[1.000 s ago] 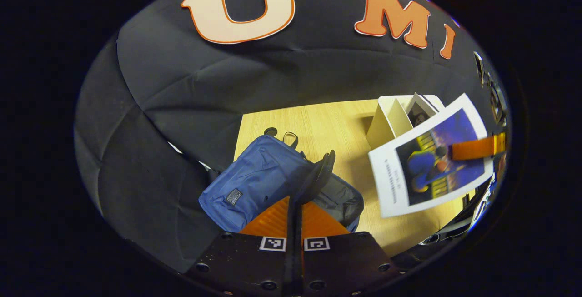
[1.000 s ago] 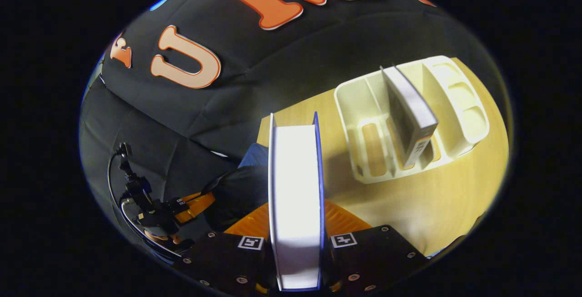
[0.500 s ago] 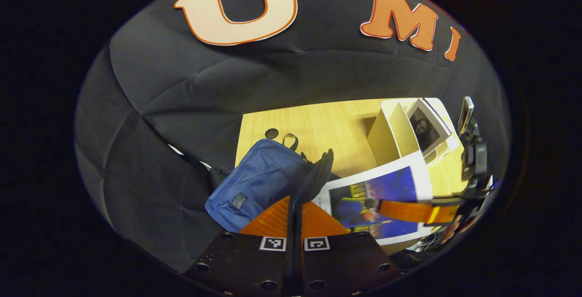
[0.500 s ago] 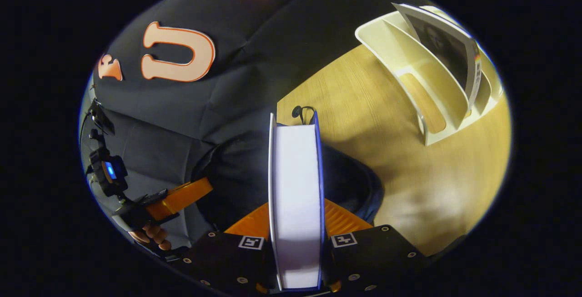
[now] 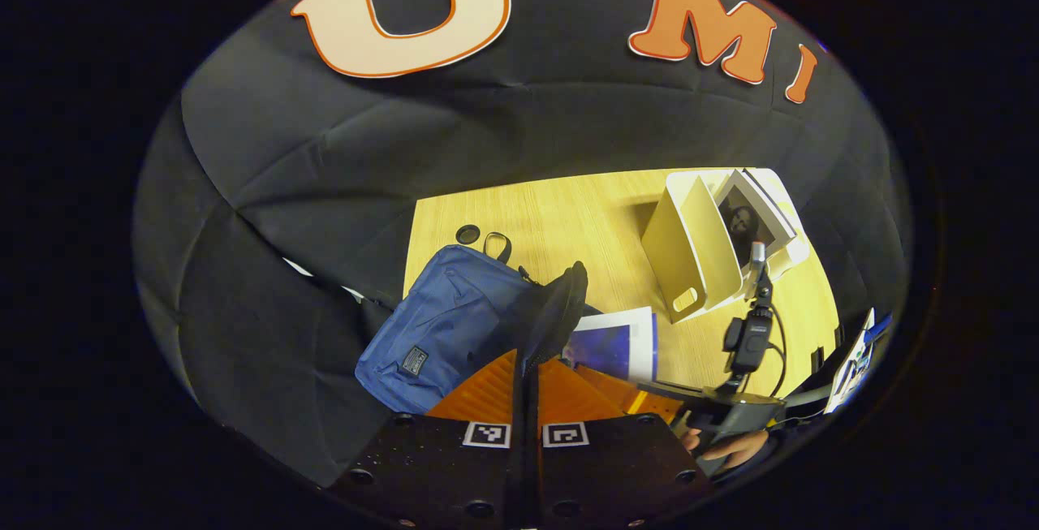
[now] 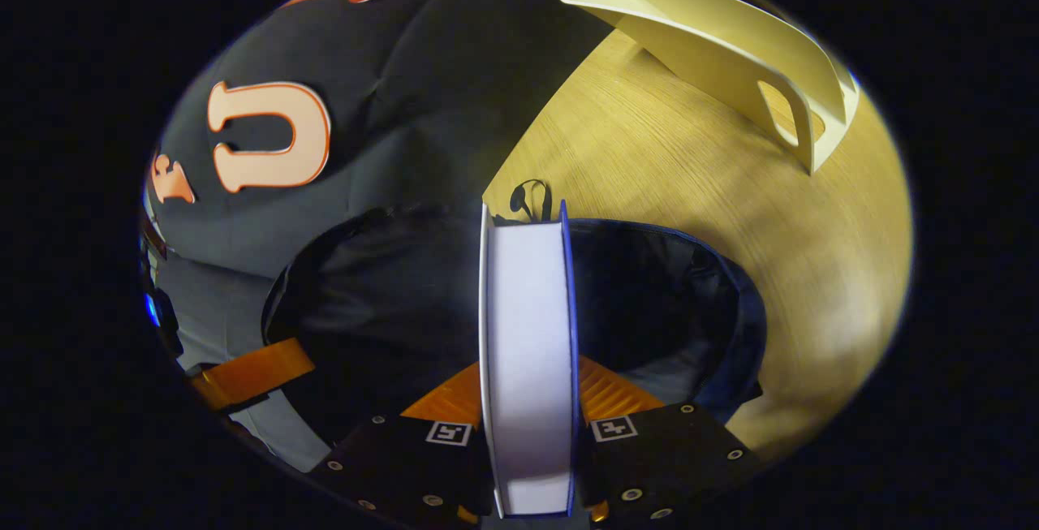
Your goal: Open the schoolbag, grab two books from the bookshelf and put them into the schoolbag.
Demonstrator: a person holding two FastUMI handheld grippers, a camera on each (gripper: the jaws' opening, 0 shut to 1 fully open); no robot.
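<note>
Legible text: none.

- Sewn patch, sitting on the front of the schoolbag: its lettering is showing too small to read.
- Square black-and-white coded markers, one pair sitting on the left gripper just below the schoolbag, another pair on the right gripper: they are carrying patterns, no letters.
- Book cover, showing just right of the schoolbag's opening: picture, no readable words.
- Shelved book, standing well right of the schoolbag: portrait cover, nothing readable.
</note>
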